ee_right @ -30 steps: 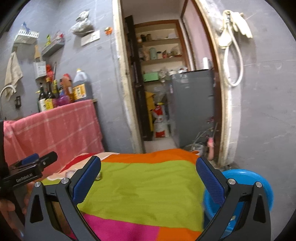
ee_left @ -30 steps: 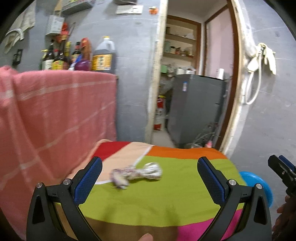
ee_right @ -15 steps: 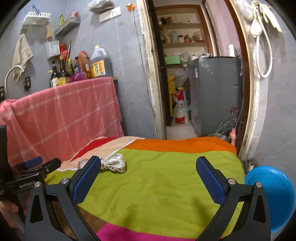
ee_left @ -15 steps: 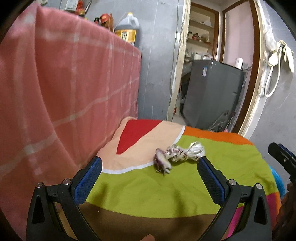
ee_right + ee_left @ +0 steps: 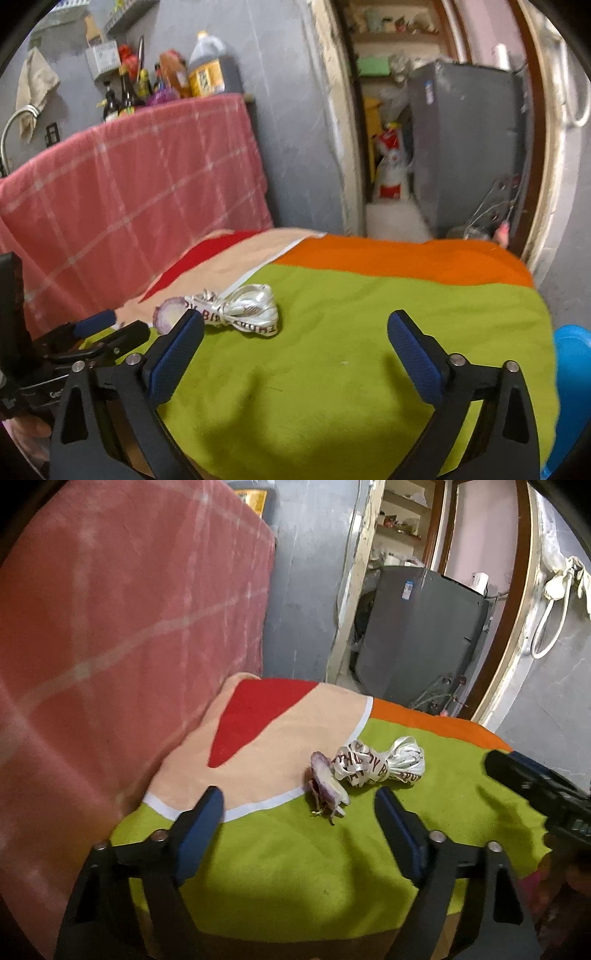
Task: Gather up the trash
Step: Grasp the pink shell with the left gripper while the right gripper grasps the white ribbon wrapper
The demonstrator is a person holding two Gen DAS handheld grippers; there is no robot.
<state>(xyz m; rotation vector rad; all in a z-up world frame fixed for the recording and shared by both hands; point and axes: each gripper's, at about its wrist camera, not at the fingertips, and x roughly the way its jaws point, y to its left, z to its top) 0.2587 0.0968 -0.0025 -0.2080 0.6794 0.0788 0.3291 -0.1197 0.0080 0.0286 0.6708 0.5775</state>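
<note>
Two pieces of trash noted on the multicoloured cloth point(image 5: 295, 867): knotted white plastic bag point(image 5: 380, 766) with printed lettering, and purple onion scrap point(image 5: 327, 784) touching its left end, both lying near the white border between the beige and green patches. Bag judged light, soft, crinkly and somewhat slippery; best taken across the twisted middle knot, where material is bunched. Onion scrap judged thin, limp and fragile; likely to tear or slip if pinched at the edge. Left gripper point(image 5: 299, 812) closing, nothing yet between the pads, both pieces just beyond the tips. Right gripper point(image 5: 295, 332) spread wide and empty, bag lying ahead and to the left of it. Pink checked cloth point(image 5: 122, 627) hanging close on the left, bottles point(image 5: 166, 85) above it, grey appliance point(image 5: 465, 147) in the far doorway, blue basin point(image 5: 572, 369) at the right edge. No obstruction over the trash; only crowding risk judged to be the two grippers approaching the same spot.
</note>
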